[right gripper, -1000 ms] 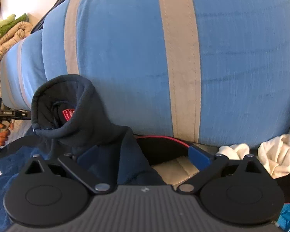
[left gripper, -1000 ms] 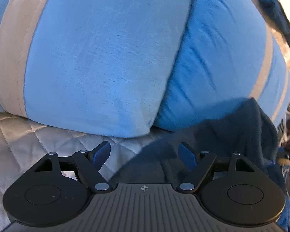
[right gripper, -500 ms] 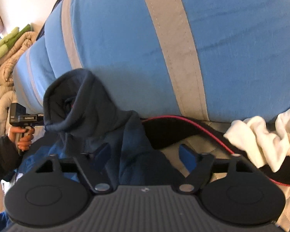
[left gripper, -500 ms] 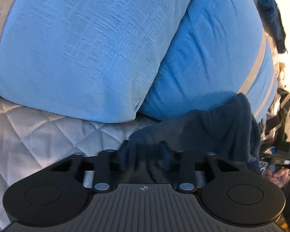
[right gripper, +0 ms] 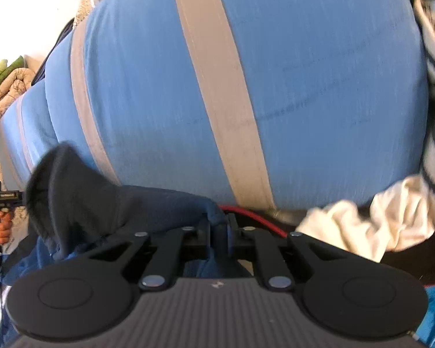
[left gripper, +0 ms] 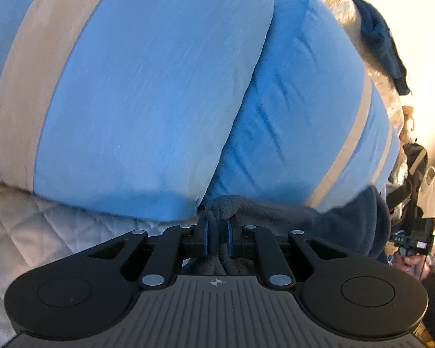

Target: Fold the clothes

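Navy fleece garment: I see the dark blue soft fleece top stretched between my two tools, lying at the foot of the big cushions, its collar standing up toward the far end in each wrist view.
Left gripper: my jaws are closing, blue pads already pressed on a bunched fold of the navy fleece; cloth bulges above and below the pads.
Left hand pose: I have the tool tilted downward toward the seam between the two cushions, over the pale grey quilted cover.
Blue cushions: two plump light-blue velvety cushions with beige stripes fill the view just behind the pinched fold.
Right gripper: jaws closing, pads clamped on a navy fold, the fleece running off to the left.
Right hand pose: tilted downward, facing a striped blue cushion.
Red cord: thin, just behind the pads.
Cream cloth: crumpled cream fabric lying to the right, apart from my pads.
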Available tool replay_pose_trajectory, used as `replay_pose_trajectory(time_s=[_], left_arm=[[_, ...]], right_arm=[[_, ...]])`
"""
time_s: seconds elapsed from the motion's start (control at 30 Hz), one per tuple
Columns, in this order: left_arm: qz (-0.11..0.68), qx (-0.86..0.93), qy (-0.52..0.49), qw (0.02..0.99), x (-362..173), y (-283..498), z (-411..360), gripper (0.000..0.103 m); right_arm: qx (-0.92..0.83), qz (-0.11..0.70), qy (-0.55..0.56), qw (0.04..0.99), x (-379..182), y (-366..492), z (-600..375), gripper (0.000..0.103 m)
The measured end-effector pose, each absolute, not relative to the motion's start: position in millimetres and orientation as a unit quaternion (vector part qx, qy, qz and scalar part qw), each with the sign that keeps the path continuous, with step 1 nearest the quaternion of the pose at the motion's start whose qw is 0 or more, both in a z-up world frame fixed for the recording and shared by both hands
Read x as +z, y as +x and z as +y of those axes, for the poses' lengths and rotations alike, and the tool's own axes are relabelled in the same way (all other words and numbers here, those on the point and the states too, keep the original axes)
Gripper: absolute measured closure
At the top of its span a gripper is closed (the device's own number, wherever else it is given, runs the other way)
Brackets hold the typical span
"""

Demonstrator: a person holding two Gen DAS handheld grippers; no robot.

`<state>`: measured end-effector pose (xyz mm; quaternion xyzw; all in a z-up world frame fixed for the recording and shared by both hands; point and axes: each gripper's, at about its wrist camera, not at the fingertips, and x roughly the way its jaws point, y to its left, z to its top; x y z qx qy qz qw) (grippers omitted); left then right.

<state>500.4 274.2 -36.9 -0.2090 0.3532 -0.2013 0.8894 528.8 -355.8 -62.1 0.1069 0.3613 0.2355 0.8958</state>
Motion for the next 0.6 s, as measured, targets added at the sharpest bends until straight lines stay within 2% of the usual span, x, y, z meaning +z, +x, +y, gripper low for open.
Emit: replay_pose_trajectory(time_s=[0.23,0.4,0.6], left_arm=[[0.374,-0.138,-0.174,0.900,-47.6,514.5,260.6,0.092],[0.386,-0.111,-0.075,0.913,-63.0,526.6,235.0,0.091],[0.375,-0.097,-0.008,0.922,-63.3,534.5,219.0,0.091]], right_arm=[[0.221,0.359,0.094,0.902,-64.6,543.6,-338.6,0.092],[0.206,0.371,0.065,0.903,-80.9,556.1,-324.4,0.092],[0.200,0.370,0.034,0.907,-88.3,563.8,-315.3,0.092]])
